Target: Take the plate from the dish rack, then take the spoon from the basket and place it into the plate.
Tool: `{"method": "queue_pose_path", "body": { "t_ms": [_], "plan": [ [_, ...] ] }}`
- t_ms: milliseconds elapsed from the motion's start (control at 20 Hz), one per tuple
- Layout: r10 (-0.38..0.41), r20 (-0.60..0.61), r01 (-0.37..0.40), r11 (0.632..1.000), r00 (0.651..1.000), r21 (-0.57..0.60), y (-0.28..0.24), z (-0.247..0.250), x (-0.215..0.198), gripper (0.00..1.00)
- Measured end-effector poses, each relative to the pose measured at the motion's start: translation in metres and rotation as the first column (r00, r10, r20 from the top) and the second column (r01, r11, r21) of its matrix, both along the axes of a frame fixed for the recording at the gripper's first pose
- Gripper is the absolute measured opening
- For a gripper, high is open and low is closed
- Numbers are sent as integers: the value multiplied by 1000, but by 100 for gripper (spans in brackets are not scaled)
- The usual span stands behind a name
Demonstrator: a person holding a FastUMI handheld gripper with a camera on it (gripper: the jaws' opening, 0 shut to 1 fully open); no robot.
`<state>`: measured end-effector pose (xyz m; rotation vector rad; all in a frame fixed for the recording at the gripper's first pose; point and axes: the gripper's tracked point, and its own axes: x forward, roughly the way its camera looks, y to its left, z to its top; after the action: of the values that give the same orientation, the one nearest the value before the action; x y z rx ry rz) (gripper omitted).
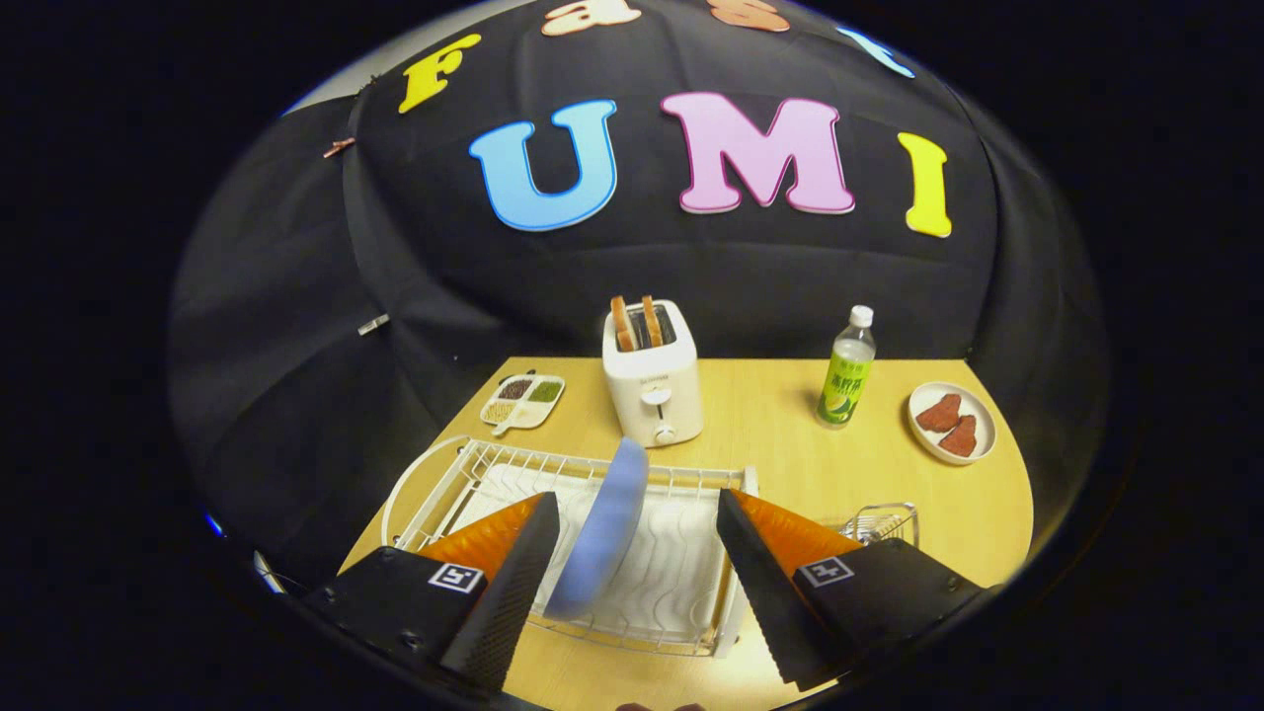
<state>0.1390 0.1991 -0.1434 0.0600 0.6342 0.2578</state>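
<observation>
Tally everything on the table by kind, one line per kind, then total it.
Plates: 2, blue plate, plate of meat
Racks/baskets: 2, dish rack, basket
Toaster: 1
Bottle: 1
Divided dish: 1
Total: 7
Gripper jaws open, straddling the blue plate.

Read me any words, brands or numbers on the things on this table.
Green plastic bottle: label print too blurred to read.
White toaster: front mark too small to read.
Open tool, fingers flanking the blue plate: square markers, no words.

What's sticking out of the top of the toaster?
Two brown slices of toast stand in the toaster's slots. Their lower parts are hidden inside. The hand-held gripper is open, around the blue plate in the rack.
</observation>
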Motion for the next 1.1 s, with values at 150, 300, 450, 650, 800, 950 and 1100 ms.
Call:
{"method": "queue_pose_path", "body": {
  "t_ms": [150,300,450,650,800,950,1100],
  "plan": [
    [-16,-70,15,1000,997,-22,11,-26,11,98],
    [-37,-143,34,999,989,-27,22,-46,17,82],
    [-97,-190,90,995,977,-48,24,-58,19,53],
    [-188,-226,174,981,956,-84,13,-59,18,40],
    [-242,-209,224,969,948,-106,8,-54,19,30],
    [-257,-166,235,961,952,-143,7,-42,21,30],
    [-273,-144,244,951,951,-191,9,-39,19,30]
  ]
}}
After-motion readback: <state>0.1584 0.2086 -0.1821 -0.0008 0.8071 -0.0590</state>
